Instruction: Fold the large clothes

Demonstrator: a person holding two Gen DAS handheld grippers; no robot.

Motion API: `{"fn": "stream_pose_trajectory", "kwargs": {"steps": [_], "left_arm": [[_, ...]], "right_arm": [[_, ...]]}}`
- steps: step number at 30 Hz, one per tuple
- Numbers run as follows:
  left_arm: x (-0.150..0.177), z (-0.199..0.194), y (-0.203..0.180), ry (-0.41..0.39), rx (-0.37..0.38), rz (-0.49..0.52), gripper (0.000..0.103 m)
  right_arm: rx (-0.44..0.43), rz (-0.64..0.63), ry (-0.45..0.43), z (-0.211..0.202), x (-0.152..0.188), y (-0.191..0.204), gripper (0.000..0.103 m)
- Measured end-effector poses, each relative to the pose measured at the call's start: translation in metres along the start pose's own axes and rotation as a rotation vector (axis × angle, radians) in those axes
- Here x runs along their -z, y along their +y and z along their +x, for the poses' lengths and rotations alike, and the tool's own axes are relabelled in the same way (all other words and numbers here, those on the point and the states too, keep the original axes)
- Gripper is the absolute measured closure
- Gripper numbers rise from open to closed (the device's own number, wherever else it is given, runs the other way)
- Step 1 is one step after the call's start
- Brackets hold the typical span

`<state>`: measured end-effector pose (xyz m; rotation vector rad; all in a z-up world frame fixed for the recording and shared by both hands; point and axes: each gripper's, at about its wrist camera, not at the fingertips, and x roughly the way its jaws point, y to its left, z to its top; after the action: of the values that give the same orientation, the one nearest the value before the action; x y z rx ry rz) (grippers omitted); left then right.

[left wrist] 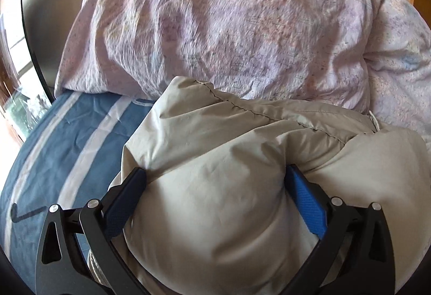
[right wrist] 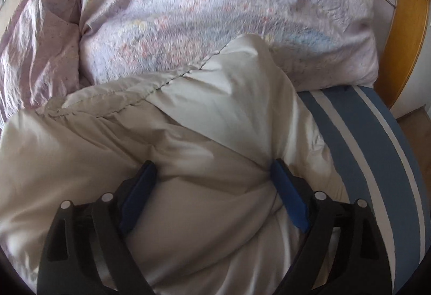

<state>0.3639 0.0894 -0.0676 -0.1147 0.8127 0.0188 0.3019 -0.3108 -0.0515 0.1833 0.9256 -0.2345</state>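
Note:
A puffy beige padded jacket (left wrist: 215,139) lies on the bed, against a lilac duvet. My left gripper (left wrist: 215,174) has its jaws wide apart with a thick bulge of the jacket pressed between the blue pads (left wrist: 304,195). In the right wrist view the same jacket (right wrist: 188,120) fills the lower half. My right gripper (right wrist: 214,168) also has its jaws wide apart, squeezing a thick bunch of jacket fabric between the blue pads (right wrist: 285,192). A stitched seam (right wrist: 161,85) runs across the jacket ahead of the fingers.
A crumpled lilac patterned duvet (left wrist: 229,25) is heaped behind the jacket and also shows in the right wrist view (right wrist: 202,12). The blue sheet with white stripes (left wrist: 67,147) covers the bed; its right side (right wrist: 377,147) nears the wooden bed frame (right wrist: 409,39). A window (left wrist: 16,74) is at left.

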Motion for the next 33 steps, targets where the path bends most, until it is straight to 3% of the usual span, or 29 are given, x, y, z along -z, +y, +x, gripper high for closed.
{"fn": "stream_pose_trajectory", "kwargs": {"steps": [6,10,15,18,21,29,33], "left_arm": [[0.002,0.008,0.009,0.014,0.048,-0.045,0.001],[0.002,-0.015,0.009,-0.014,0.008,0.002,0.001],[-0.001,-0.043,0.022,-0.053,0.015,-0.016,0.001],[0.001,-0.031,0.024,-0.018,-0.023,-0.01,0.001],[0.007,-0.013,0.034,0.032,0.016,-0.062,0.001],[0.011,0.01,0.048,0.054,0.082,-0.133,0.001],[0.014,0.009,0.044,0.047,0.057,-0.119,0.001]], "right_arm": [[0.005,0.002,0.006,0.011,0.0,-0.001,0.012],[-0.025,0.025,-0.023,-0.019,0.003,-0.009,0.017],[-0.057,0.05,-0.086,-0.056,0.018,-0.02,0.017],[-0.015,0.017,-0.033,-0.045,0.027,-0.014,0.017],[-0.008,0.011,0.008,-0.033,0.032,-0.01,0.012],[-0.04,0.018,0.019,-0.011,0.034,-0.013,0.004],[-0.036,0.038,0.041,-0.009,0.031,-0.014,0.002]]}}
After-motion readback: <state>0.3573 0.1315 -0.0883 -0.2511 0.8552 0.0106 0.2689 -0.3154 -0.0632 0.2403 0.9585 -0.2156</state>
